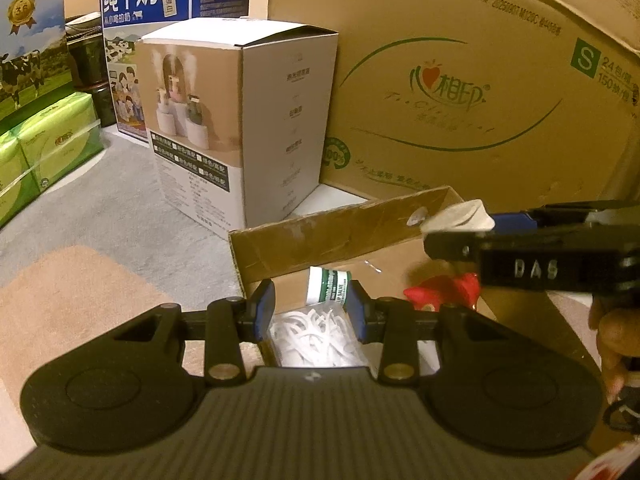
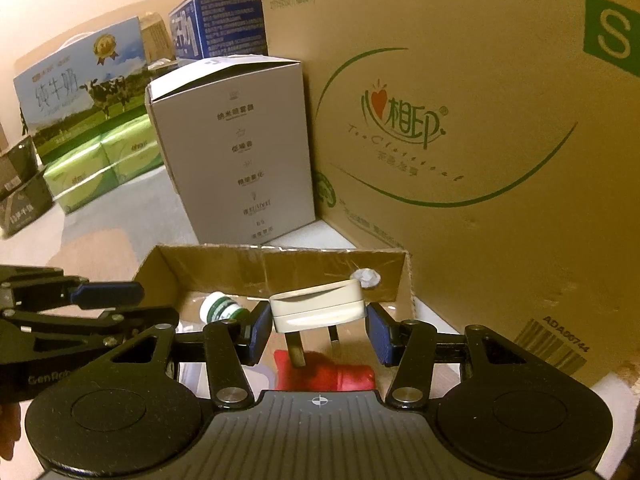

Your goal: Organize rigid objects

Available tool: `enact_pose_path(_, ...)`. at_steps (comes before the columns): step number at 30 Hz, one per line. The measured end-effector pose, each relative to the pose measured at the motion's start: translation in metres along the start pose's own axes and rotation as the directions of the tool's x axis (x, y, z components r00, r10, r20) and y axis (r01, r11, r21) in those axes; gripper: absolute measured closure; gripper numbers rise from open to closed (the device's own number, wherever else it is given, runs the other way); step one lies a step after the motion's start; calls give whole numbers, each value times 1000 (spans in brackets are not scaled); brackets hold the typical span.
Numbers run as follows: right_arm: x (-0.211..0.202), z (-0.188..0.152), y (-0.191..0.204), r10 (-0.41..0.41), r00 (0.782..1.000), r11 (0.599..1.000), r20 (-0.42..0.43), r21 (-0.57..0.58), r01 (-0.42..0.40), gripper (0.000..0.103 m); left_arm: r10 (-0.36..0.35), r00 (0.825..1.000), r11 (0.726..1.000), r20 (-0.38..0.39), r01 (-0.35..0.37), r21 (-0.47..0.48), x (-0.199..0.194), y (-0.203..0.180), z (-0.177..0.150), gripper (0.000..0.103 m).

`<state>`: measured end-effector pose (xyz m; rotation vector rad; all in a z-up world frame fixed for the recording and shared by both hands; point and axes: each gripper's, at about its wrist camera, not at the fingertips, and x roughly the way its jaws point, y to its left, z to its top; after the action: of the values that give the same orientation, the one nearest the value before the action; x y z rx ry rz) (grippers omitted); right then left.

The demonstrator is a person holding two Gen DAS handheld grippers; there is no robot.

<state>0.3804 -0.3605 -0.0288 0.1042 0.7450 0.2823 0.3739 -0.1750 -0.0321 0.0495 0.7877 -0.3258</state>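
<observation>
A low open cardboard box (image 1: 320, 236) (image 2: 280, 268) holds a small white and green jar (image 1: 327, 285) (image 2: 219, 307), a clear bag of white plastic pieces (image 1: 316, 338) and a red object (image 1: 444, 292) (image 2: 328, 372). My left gripper (image 1: 314, 312) is open and empty over the bag. My right gripper (image 2: 318, 330) is over the box with a white wall plug (image 2: 318, 308) (image 1: 460, 218) between its jaws; the plug touches the left pad, and a gap shows at the right pad.
A large tissue carton (image 1: 480, 80) (image 2: 480, 120) stands right behind the box. A grey-white product box (image 1: 240, 120) (image 2: 236, 152) stands to its left. Milk cartons (image 1: 148, 4) and green tissue packs (image 1: 44, 148) stand further left on the grey floor.
</observation>
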Motion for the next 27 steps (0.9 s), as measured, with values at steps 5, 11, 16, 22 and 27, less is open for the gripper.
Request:
enact_pose_path(5,-9,-1,-10,16,998,998,54,66,-19,39,-4,1000,1000,15,4,1,-8,3,-6,61)
enact_pose_path(11,-43,-11,-11,-36,997,997,62,64,32,33,-6,998,1000,61,7,-19,-36,-2,-15,36)
enact_pose_path(16,-85,-33,-7,-63,996,995,65,80,58,28,-5,996,999,93,8,-32,-74,-9,-28,28)
enact_pose_path(22,-132,-66,6,-88,995,992,50,89,84,24,18,994,1000,112,-15,-25,-127,-24,-56,11)
enact_pose_path(27,-166,-96,20,-94,995,992,20,85,92,20,62,992,997,109,-58,-46,-164,-33,-87,2)
